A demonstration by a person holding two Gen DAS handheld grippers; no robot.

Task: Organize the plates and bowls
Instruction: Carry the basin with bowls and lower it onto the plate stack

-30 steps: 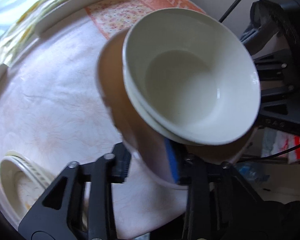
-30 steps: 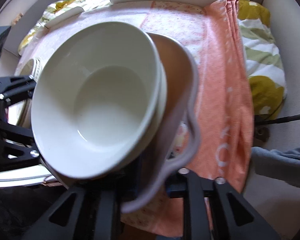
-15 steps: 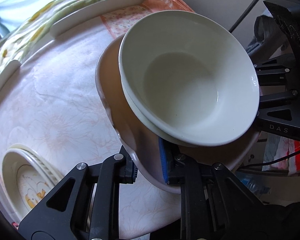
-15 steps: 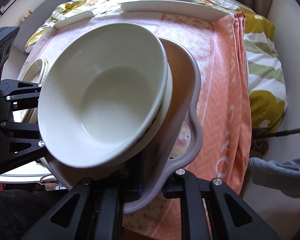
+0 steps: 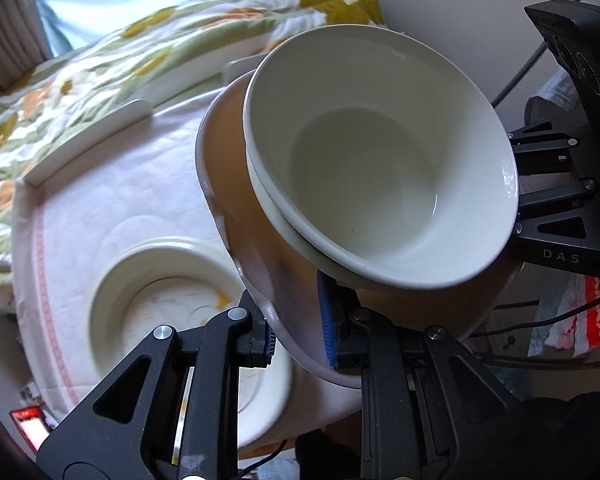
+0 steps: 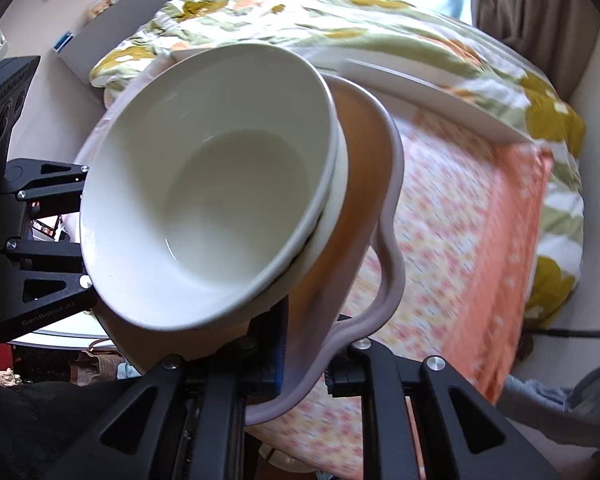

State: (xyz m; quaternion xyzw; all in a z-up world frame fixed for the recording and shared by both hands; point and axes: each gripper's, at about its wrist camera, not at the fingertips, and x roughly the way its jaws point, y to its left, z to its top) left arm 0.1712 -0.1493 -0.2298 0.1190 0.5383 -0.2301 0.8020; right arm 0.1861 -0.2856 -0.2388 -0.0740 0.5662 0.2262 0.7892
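Note:
Two nested white bowls [image 5: 372,184] sit in a larger wavy-rimmed lilac bowl with an orange inside [image 5: 284,288]. My left gripper [image 5: 300,332] is shut on one side of the lilac bowl's rim. My right gripper [image 6: 304,360] is shut on the opposite side of that rim [image 6: 384,280], with the white bowls [image 6: 212,208] tilted toward its camera. The stack is held above the table. A stack of cream plates [image 5: 152,292] with a yellow print lies on the white tablecloth below the left gripper.
The round table [image 5: 112,196] has a white cloth and an orange patterned cloth [image 6: 472,248] on its right part. White raised edge pieces [image 5: 88,140] line the far rim. A floral bedspread [image 6: 340,16] lies beyond. Cables and clutter lie beside the table.
Both grippers have carried the bowl stack up and toward the left side of the table. The cream plates now lie much closer under the left gripper. Both grips are unchanged.

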